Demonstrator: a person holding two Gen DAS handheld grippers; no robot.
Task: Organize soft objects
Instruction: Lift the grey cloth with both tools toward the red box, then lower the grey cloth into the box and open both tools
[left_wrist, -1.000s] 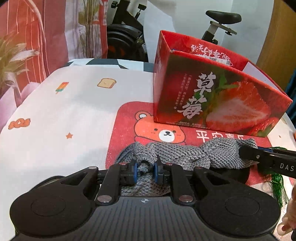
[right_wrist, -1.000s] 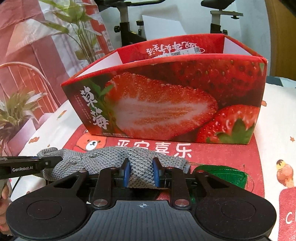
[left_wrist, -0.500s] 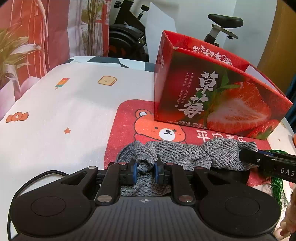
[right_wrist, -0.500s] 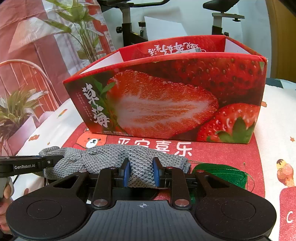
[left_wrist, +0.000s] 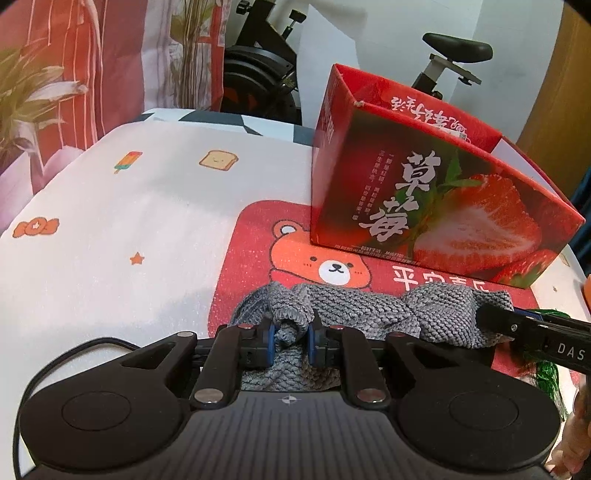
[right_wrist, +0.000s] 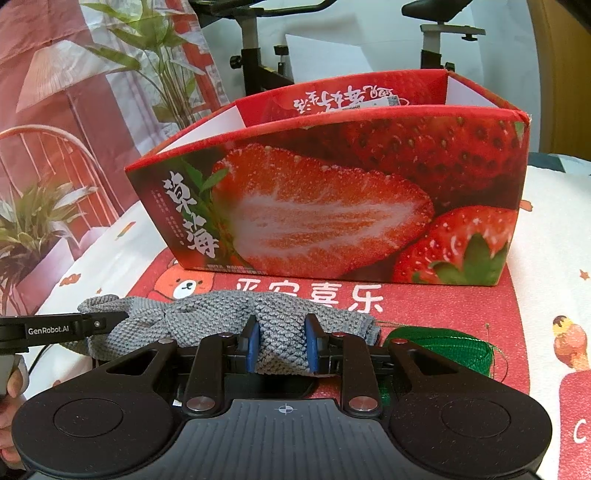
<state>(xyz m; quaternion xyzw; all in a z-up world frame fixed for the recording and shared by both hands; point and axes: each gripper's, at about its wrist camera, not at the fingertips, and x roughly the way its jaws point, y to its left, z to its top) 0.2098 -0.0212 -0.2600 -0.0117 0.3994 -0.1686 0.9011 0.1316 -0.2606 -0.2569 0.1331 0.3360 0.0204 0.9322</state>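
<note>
On red mat, grey knit cloth pinched btwn both jaws

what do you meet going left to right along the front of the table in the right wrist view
left gripper → grey knitted cloth, with the right gripper shut on its middle → green mesh item → ice cream print on the white table cover

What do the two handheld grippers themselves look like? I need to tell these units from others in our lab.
Both are matte black, with a ribbed body, two round discs, silver pivot bolts and blue pads. The left gripper has a thin black cable and "GenRobot.AI" in white along a finger. The right gripper shows white letters "DAS" on a finger.
</note>
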